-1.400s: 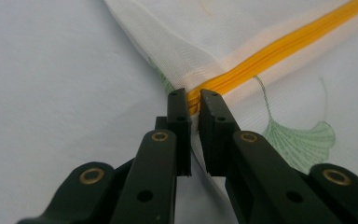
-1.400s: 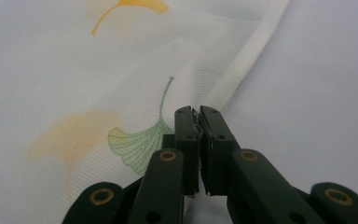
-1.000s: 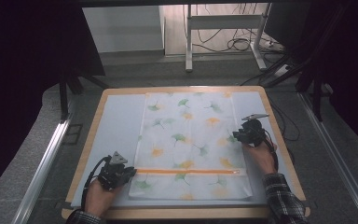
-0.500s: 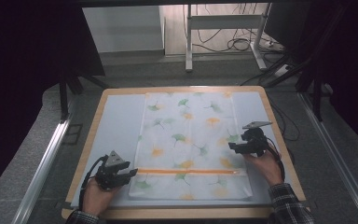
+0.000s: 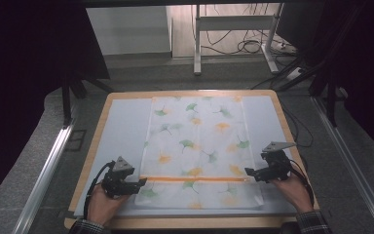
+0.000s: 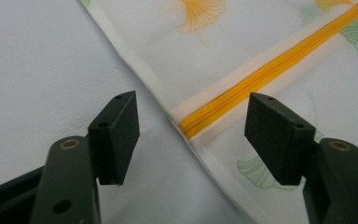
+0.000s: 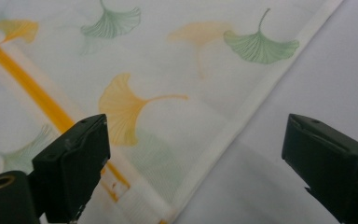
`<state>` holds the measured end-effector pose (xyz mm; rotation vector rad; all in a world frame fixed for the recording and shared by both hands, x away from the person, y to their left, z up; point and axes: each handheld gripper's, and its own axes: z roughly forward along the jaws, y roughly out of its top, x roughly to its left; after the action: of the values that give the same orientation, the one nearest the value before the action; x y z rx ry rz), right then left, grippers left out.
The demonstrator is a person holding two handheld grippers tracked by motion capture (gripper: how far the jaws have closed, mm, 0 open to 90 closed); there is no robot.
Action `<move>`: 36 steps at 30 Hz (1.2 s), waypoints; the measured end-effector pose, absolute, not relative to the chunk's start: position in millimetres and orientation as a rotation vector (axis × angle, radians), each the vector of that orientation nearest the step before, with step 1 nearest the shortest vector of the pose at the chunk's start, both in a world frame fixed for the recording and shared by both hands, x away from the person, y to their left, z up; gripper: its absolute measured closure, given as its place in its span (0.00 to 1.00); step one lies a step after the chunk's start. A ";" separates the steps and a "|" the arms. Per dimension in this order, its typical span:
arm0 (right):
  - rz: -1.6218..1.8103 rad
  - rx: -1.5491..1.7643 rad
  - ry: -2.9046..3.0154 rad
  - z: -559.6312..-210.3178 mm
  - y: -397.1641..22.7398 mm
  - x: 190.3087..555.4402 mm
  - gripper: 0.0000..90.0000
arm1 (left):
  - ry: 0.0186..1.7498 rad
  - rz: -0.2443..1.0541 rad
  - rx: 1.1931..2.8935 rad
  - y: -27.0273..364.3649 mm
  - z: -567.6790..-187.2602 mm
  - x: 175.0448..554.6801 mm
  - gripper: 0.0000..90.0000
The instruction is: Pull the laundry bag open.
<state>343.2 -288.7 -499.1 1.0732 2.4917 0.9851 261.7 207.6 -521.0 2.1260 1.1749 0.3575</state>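
- Cloth: a thin white sheet printed with green and orange fan-shaped leaves. It lies spread flat down the middle of the table, its near end just short of the front edge.
- Orange stripe: a narrow, ribbed band that runs across the cloth from side to side near the front. It looks like a zip or a sewn tape; I cannot tell which.
- Hem: a plain cream border, doubled and stitched, with straight edges and square corners.
- Table surface: a smooth, pale, matt mat set inside a light wooden rim.
- Left hand-held gripper: it rests at the left end of the stripe. Its jaws have just been opening and now stand partly apart, straddling the cloth's edge without pressing on it. It holds nothing.
- Right hand-held gripper: it sits at the right end of the stripe. Its jaws have also just been opening and now stand wide. The hem lies between and beyond them, untouched.
- Pads: black, blocky and flat-faced.
- Progress, as I judge it: the smoothing appears done, with the cloth flat and both sides let go. Any fold or further pull has not yet begun.
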 end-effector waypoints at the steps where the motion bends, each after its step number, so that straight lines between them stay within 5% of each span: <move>1: 0.983 1.055 2.499 -499.4 -290.1 340.5 0.05 | 1.174 0.357 2.122 207.5 -520.8 261.7 0.37; 19: 0.973 0.777 2.647 -510.1 -291.1 313.0 0.00 | 1.113 0.343 2.142 197.7 -520.7 267.6 0.29; 36: 0.961 0.664 2.739 -524.5 -281.7 315.0 0.00 | 1.041 0.298 2.156 180.5 -516.6 278.7 0.41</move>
<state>315.0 -281.7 -524.5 0.6637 2.7386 0.9611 278.7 180.5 -516.6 2.1563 1.0408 0.2981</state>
